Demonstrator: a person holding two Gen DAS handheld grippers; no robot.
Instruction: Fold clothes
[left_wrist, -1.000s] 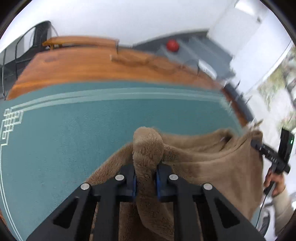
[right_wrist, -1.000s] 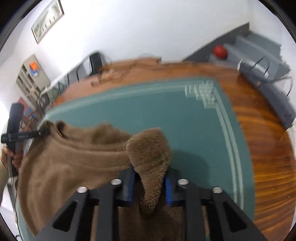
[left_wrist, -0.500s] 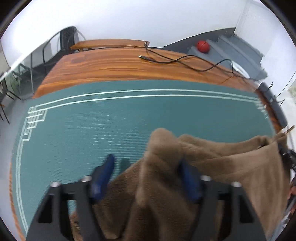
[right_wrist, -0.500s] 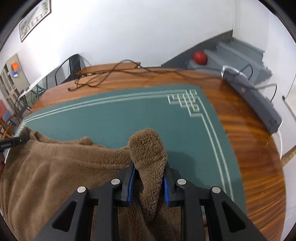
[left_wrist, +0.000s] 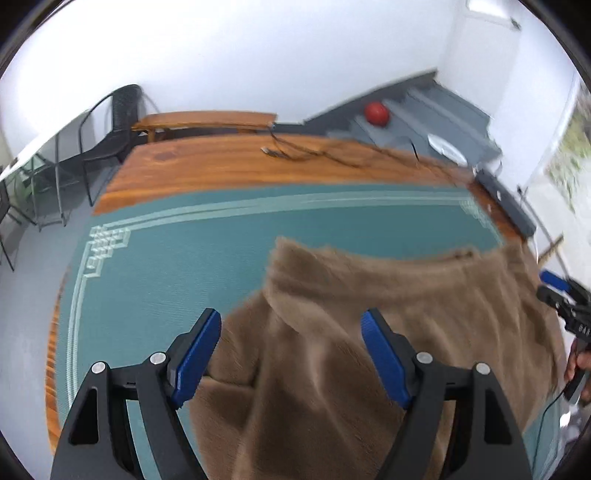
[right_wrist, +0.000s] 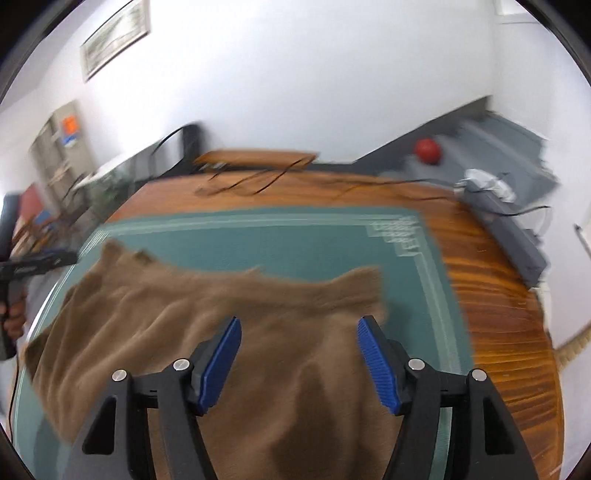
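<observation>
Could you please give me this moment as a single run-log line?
left claw: open | right claw: open | brown fleece garment: released, lying on green mat | fold: not finished

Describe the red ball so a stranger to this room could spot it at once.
Start at the wooden table with the teal mat and look past its far edge to the grey staircase rising along the white wall. The red ball sits on one of the lower steps. It is the only round, bright red thing there; everything beside it is grey.
</observation>
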